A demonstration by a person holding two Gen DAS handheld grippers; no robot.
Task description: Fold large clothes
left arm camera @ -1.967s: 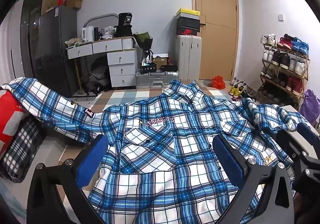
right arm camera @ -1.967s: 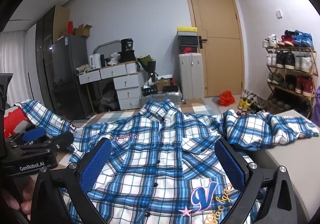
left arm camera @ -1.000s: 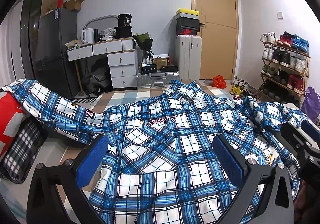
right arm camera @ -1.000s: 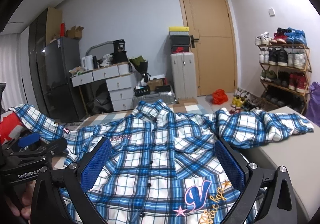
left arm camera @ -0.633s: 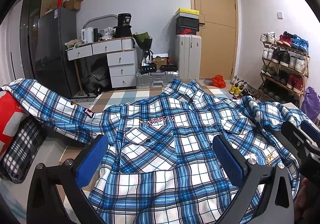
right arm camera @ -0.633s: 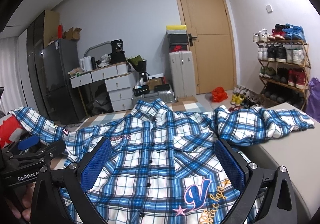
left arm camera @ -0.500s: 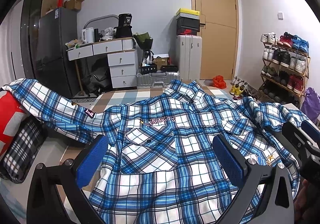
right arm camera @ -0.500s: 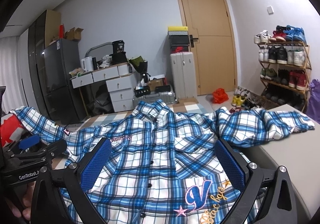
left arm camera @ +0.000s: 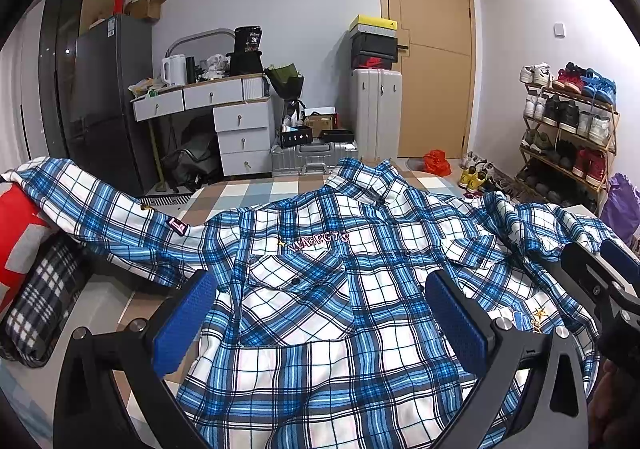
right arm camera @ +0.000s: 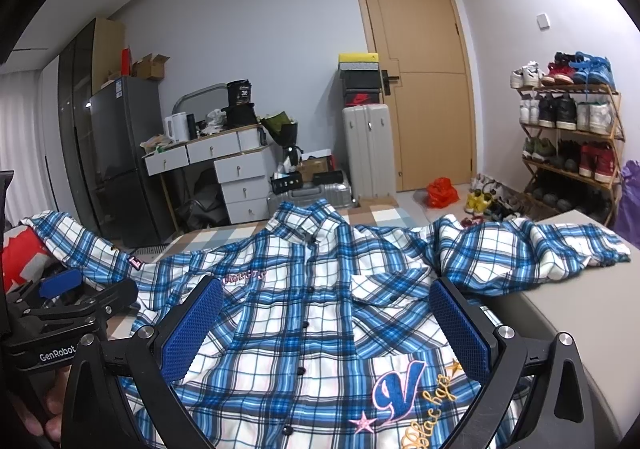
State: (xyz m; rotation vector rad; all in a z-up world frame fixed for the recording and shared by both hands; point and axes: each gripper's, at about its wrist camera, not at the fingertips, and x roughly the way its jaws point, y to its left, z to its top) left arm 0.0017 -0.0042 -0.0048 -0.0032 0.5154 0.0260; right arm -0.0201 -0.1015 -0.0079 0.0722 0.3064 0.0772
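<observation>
A blue-and-white plaid shirt [left arm camera: 332, 289] lies face up and buttoned across a table [right arm camera: 568, 313], collar toward the far edge and hem toward the camera. One sleeve [left arm camera: 100, 209] trails off over a red cushion [left arm camera: 20, 225]; the other sleeve [right arm camera: 532, 249] rests bunched on the bare tabletop. The left gripper [left arm camera: 320, 321] and the right gripper [right arm camera: 326, 323] both hover above the lower front of the shirt, each with its blue-padded jaws spread wide and pinching nothing. The cloth looks light, soft and limp, likely to sag and crease wherever it is lifted, and not fragile. A sound hold would probably be at a shoulder seam or sleeve cuff on each side, pinching a single layer near the edge, so the sleeves can be drawn in over the chest. No fold has yet been made.
</observation>
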